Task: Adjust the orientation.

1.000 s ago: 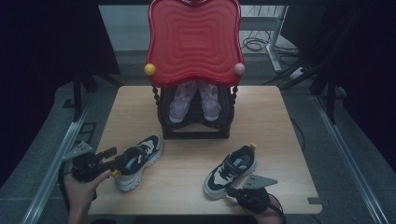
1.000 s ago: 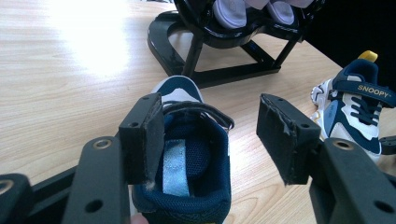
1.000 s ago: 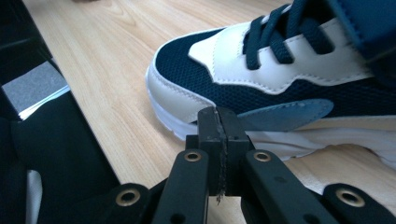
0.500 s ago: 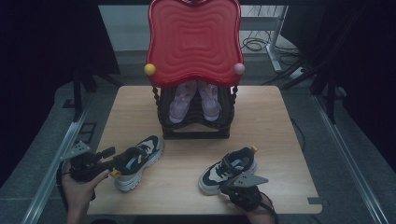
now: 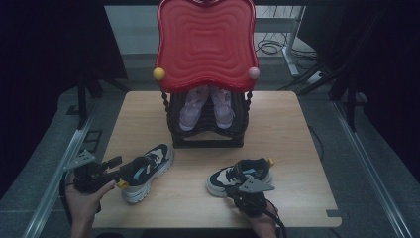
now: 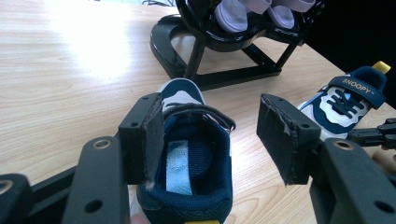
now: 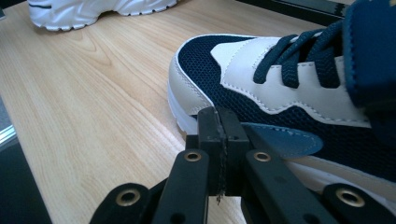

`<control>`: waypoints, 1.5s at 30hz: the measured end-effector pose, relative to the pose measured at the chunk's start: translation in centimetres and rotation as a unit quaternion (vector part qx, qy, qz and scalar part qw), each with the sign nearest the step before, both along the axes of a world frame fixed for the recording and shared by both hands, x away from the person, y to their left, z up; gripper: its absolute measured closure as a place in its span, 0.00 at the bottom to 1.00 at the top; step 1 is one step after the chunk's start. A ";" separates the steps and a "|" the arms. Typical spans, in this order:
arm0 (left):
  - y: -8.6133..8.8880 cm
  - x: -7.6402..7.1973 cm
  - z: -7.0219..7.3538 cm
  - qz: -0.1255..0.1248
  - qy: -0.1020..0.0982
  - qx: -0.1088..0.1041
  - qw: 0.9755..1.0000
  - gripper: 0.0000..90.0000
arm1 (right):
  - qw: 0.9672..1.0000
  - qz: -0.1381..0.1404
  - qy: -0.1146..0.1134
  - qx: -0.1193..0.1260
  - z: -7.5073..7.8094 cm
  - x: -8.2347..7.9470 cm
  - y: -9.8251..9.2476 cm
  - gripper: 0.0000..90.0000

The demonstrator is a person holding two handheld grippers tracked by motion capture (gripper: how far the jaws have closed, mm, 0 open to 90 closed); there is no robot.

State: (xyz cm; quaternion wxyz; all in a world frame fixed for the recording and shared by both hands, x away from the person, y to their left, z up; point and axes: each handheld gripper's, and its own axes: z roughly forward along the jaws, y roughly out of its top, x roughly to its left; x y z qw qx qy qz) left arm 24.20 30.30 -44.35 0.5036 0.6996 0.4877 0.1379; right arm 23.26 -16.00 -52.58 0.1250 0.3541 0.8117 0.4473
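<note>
The right tool (image 5: pixel 246 194), its jaws pressed together on nothing, has slid leftward along the near edge of the worktop (image 5: pixel 297 148), nudging the right shoe (image 5: pixel 240 175) left with it. The left tool (image 5: pixel 118 171) stays spread around the left shoe's (image 5: pixel 143 171) heel.

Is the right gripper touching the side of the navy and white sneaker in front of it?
Touching. In the right gripper view, the right gripper has its jaws shut together with nothing between them, and their tips press against the sneaker at its sole edge, with no gap visible.
</note>
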 end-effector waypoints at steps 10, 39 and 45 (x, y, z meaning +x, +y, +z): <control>0.0 -0.1 0.1 0.002 -0.003 0.000 1.000 0.46 | 1.000 -0.012 -0.010 0.003 -0.2 0.6 0.7 1.00; 0.3 -0.3 0.3 0.007 -0.008 0.000 1.000 0.46 | 0.998 -0.030 -0.044 0.016 1.7 2.1 1.9 1.00; 0.1 -0.2 0.2 0.005 -0.007 0.002 1.000 0.46 | 0.997 -0.038 -0.054 0.044 3.7 2.2 -0.6 1.00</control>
